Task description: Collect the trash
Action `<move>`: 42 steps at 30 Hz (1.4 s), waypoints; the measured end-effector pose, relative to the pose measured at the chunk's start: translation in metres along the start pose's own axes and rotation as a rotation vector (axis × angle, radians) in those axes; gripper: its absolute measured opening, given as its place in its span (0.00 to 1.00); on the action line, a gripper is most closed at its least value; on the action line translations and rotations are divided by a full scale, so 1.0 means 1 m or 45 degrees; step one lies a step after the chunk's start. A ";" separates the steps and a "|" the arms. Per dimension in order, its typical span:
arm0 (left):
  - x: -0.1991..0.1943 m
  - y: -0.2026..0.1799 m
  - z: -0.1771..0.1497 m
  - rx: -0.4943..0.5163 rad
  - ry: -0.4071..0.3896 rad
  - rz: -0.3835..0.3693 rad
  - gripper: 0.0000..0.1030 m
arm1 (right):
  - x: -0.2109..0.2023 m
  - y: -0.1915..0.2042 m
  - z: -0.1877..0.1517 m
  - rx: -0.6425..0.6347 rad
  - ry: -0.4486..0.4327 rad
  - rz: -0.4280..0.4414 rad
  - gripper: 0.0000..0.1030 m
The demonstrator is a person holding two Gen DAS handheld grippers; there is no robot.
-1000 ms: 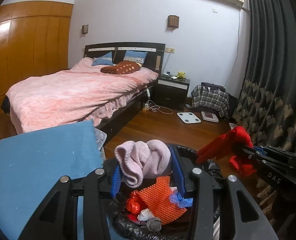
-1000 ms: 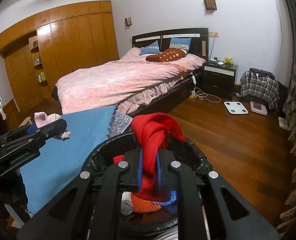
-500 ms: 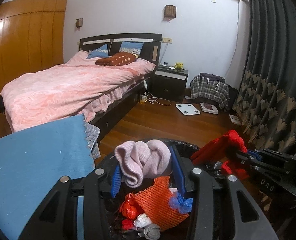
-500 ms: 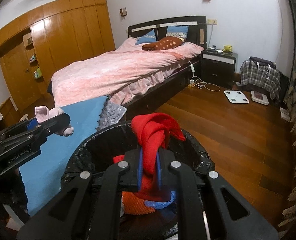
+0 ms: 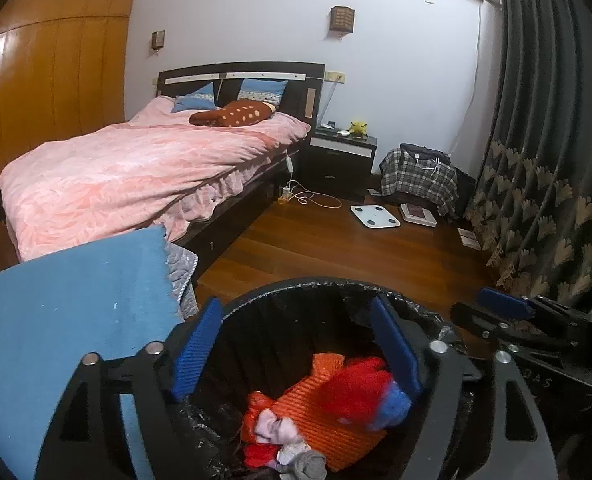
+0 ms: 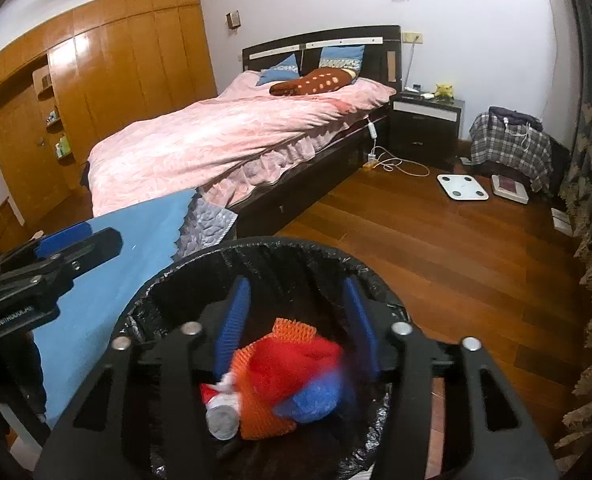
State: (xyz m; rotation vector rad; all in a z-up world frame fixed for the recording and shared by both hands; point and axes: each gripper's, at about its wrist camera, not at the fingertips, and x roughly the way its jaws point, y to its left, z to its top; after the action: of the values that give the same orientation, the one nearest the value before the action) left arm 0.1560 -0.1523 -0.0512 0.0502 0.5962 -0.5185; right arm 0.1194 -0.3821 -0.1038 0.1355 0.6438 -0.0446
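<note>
1. Left gripper [image 5: 296,344] hangs over the round black bag-lined trash bin [image 5: 296,288], blue-padded fingers [image 5: 198,346] spread wide, empty.
2. Right gripper [image 6: 296,328] likewise, fingers wide, empty.
3. Red crumpled cloth [image 5: 361,386] lies inside the bin on an orange ribbed mesh piece [image 5: 315,412].

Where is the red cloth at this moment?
In both wrist views the red cloth lies inside the black bin, on the orange net, below the open right tool.

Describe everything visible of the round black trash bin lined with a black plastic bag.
The round black trash bin stands upright on the wooden floor, beside the blue-covered surface. A crinkled black plastic liner folds over its rim. Inside lie a red cloth, orange mesh, a blue scrap and a grey wad. Both open grippers hover above it.
</note>
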 end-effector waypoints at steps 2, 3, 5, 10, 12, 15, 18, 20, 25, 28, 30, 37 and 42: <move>-0.004 0.003 0.002 -0.002 -0.012 0.013 0.86 | -0.005 0.000 0.000 0.004 -0.022 -0.022 0.79; -0.008 0.005 0.002 -0.003 -0.019 0.025 0.88 | -0.007 0.000 0.000 0.006 -0.028 -0.023 0.86; -0.014 0.009 0.005 -0.007 -0.028 0.041 0.93 | -0.011 0.001 0.001 0.011 -0.031 -0.019 0.91; -0.031 0.018 0.008 -0.028 -0.034 0.070 0.94 | -0.020 0.004 0.004 0.010 -0.042 0.002 0.95; -0.040 0.023 0.008 -0.036 -0.038 0.087 0.94 | -0.026 0.009 0.005 0.002 -0.050 0.012 0.95; -0.052 0.031 0.004 -0.045 -0.040 0.116 0.94 | -0.035 0.018 0.007 -0.001 -0.053 0.035 0.95; -0.065 0.037 -0.001 -0.058 -0.039 0.136 0.94 | -0.044 0.027 0.008 -0.002 -0.061 0.064 0.95; -0.075 0.040 -0.005 -0.061 -0.040 0.154 0.94 | -0.049 0.033 0.009 -0.016 -0.066 0.080 0.95; -0.095 0.045 -0.012 -0.071 -0.045 0.179 0.94 | -0.064 0.052 0.010 -0.032 -0.077 0.127 0.95; -0.107 0.047 -0.014 -0.072 -0.053 0.191 0.94 | -0.072 0.061 0.011 -0.044 -0.079 0.145 0.95; -0.115 0.049 -0.016 -0.073 -0.060 0.200 0.94 | -0.077 0.068 0.012 -0.056 -0.083 0.161 0.95; -0.145 0.053 -0.018 -0.085 -0.113 0.225 0.94 | -0.098 0.092 0.016 -0.104 -0.113 0.202 0.95; -0.157 0.051 -0.018 -0.081 -0.138 0.236 0.94 | -0.111 0.103 0.019 -0.138 -0.142 0.216 0.95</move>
State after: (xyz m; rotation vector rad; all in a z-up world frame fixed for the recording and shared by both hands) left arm 0.0604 -0.0337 0.0149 0.0164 0.4965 -0.3202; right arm 0.0500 -0.2826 -0.0105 0.0824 0.5200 0.1453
